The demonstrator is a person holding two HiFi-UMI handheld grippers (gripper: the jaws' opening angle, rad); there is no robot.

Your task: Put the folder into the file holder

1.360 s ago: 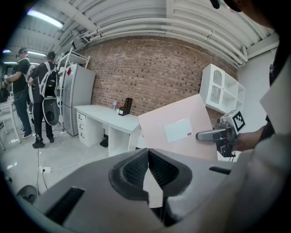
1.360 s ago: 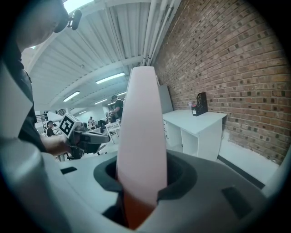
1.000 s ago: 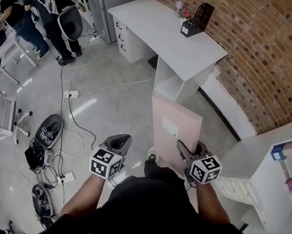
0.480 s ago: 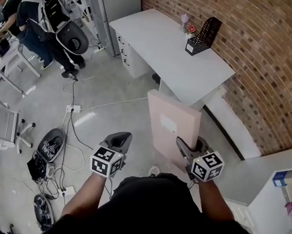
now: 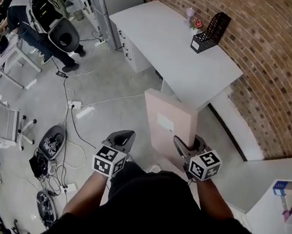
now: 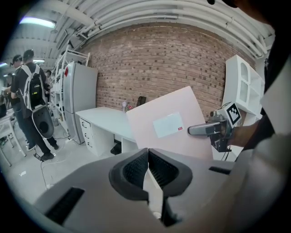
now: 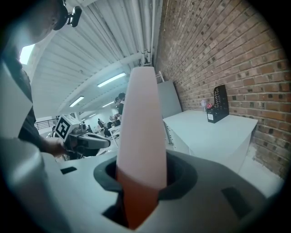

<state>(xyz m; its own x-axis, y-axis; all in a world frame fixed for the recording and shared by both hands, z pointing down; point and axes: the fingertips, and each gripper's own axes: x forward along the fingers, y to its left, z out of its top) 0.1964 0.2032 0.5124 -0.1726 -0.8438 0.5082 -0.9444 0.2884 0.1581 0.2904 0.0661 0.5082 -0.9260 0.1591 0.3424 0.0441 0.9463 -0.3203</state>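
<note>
Head view, lower left of centre: left gripper point(image 5: 123, 136) carries nothing; its own view shows the jaws pressed together.

Centre: folder point(image 5: 169, 123), pale pink, upright, held above the floor near the front edge of the white surface point(image 5: 160, 37).

Just right of it: right gripper point(image 5: 183, 145), jaws pinching the folder's lower edge. The right gripper view confirms this, with the folder edge-on between the jaws.

Upper right: black mesh file holder point(image 5: 212, 29) at the surface's far side by the brick wall, well apart from the folder. It looks empty, though it is small in frame.

Step judged: carry phase, insertion not begun.

Next move needs: bring the folder over the holder, line it up with the slot, lower it in.
</note>
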